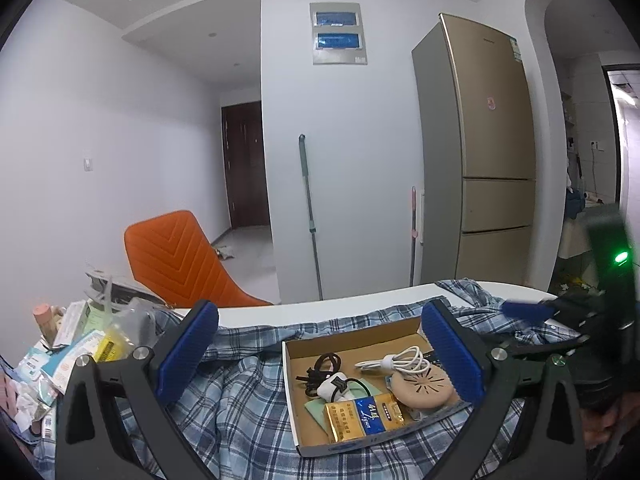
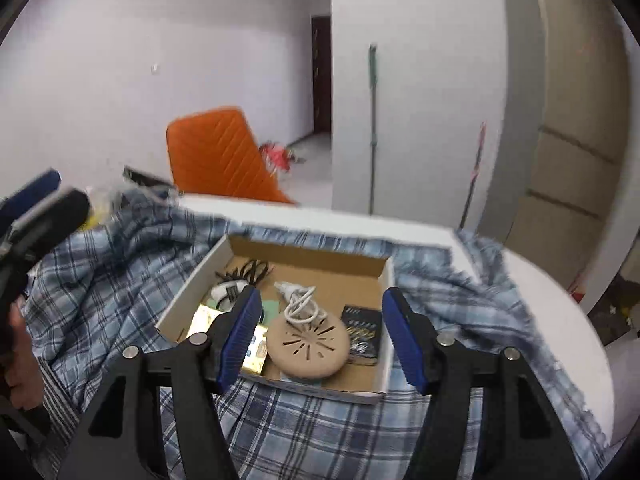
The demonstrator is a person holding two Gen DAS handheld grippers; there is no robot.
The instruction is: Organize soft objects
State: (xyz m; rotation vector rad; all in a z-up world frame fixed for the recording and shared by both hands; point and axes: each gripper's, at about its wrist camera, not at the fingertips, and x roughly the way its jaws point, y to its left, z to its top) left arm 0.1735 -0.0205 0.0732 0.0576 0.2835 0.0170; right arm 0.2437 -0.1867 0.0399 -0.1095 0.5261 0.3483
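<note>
Both tongs spread, empty — left tongs (image 1: 320, 356), right tongs (image 2: 322, 338) — over crumpled plaid cloth (image 1: 240, 408).

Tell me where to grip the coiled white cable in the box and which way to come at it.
Grip the white cable at its bundled middle, probably from straight above. It lies loosely coiled, partly resting on the round beige disc, with the cardboard box walls blocking side approaches. The open right gripper is already nearest it.

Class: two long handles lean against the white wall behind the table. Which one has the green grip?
The taller handle, left of the fridge. It is grey with a green sleeve; the shorter handle beside the fridge is pink.
</note>
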